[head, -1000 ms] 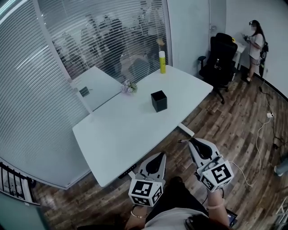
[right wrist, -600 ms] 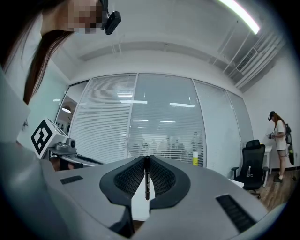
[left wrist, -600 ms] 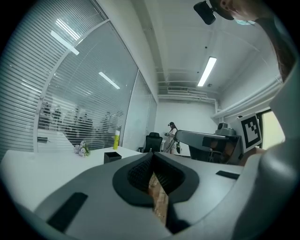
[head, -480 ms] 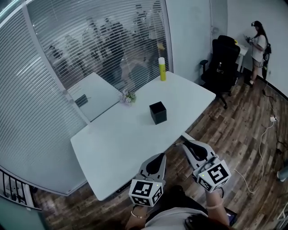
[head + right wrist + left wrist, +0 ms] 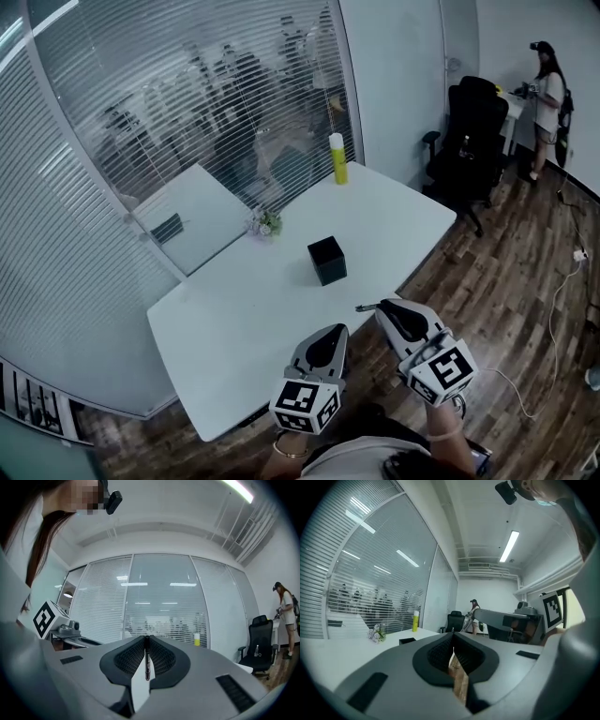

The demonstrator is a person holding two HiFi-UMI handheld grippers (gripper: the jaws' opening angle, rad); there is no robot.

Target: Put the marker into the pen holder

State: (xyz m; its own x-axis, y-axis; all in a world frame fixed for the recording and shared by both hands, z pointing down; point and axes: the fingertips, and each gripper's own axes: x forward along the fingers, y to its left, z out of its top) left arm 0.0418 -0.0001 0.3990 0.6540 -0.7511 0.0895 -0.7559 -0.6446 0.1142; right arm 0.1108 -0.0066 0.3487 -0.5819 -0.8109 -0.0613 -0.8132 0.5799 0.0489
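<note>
Marker (image 5: 364,307) pinched at the right gripper (image 5: 383,308) tips, lower centre of head view, over the table (image 5: 234,314) edge. Left gripper (image 5: 332,331) closed, empty. Pen holder (image 5: 326,260) mid-frame, well apart. Risk: shallow tip grip; marker may pivot, catch the holder rim, drop.

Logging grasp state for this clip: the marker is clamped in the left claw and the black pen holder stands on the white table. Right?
Wrong claw. The marker is clamped in the right claw, as the right gripper view shows; the left claw is shut on nothing. The black pen holder does stand on the white table.
</note>
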